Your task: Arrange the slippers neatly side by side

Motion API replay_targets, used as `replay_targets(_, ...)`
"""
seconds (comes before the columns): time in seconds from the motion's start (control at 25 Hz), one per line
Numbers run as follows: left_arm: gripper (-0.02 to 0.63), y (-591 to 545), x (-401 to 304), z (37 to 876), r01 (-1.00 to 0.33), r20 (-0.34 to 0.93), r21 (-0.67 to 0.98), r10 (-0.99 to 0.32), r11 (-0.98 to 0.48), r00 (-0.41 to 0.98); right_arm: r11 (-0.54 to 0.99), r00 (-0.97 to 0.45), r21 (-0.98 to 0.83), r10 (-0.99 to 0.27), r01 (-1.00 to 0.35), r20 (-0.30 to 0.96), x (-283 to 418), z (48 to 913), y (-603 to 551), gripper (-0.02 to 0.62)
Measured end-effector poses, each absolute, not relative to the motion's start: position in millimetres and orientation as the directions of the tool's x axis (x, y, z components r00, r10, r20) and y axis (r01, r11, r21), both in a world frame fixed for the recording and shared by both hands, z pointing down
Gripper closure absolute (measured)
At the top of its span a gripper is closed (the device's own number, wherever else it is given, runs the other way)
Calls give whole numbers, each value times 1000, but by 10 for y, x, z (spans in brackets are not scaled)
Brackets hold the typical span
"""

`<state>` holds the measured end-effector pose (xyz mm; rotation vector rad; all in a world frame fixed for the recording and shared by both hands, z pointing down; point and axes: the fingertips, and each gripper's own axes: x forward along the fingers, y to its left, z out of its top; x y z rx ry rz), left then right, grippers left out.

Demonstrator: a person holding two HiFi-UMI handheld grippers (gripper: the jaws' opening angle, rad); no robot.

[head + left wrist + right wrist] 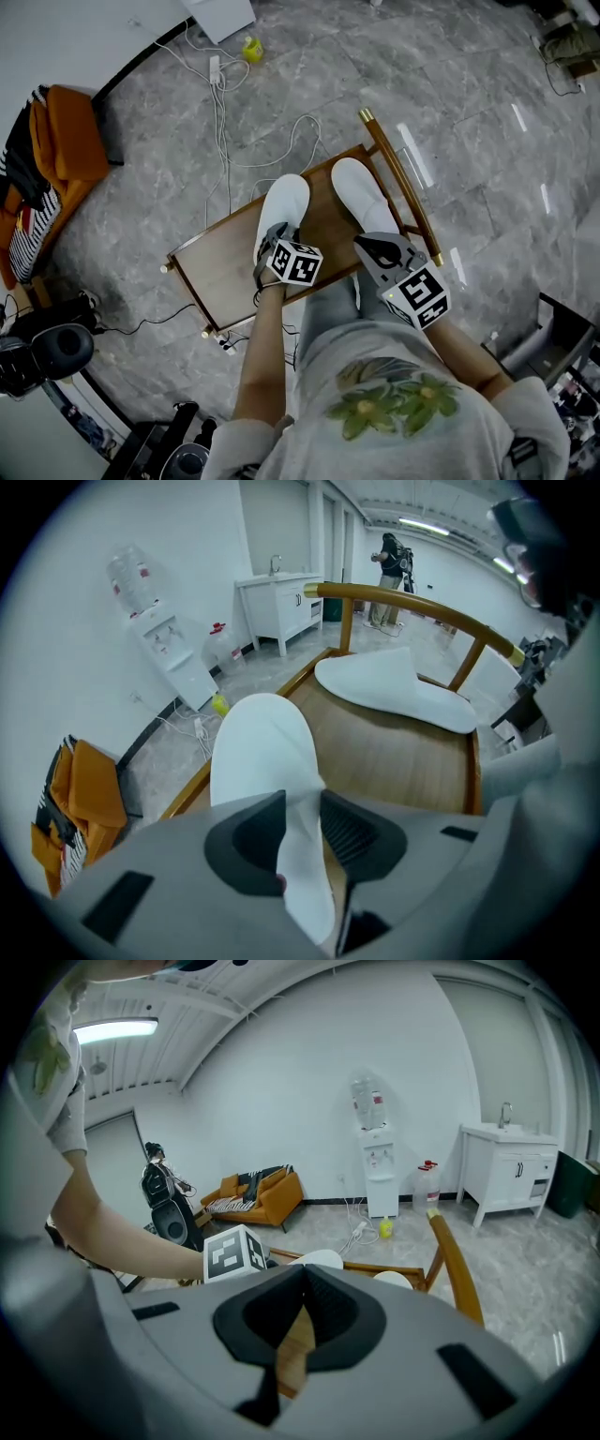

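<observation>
Head view has both white slippers up on the seat of the wooden chair (220,262), toes pointing away from the person, so they are gathered in one place but not yet paired. The left slipper (284,208) and the right slipper (364,197) lie with a strip of bare seat between them, their toes leaning in toward each other, not parallel. The left gripper (302,841) points steeply down, its jaws clamped on the heel edge of the left slipper. The right gripper (302,1312) hangs just behind the right slipper, jaws together and empty. What's left, I'd say, is closing that gap and squaring the pair up. The backrest rail (398,173) runs just beside the right slipper and hems it in there. Loose cables (225,122) and an orange sofa (66,141) sit well off on the floor.
</observation>
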<state>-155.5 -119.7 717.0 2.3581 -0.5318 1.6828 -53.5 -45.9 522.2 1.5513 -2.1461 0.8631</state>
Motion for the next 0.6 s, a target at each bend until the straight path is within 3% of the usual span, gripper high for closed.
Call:
replay_targets(0.16,554,-1163,-1561,7187,-461,947,0,-148,-888,284,223,-343,-267,-719,-937,604,-514,5251,-470,588)
replay_targets(0.6,569,-1067,-1475,7120,-645,940,194,-50,-739,339,242,-355,-263,-716,-934,601,-467,5236,-486,588)
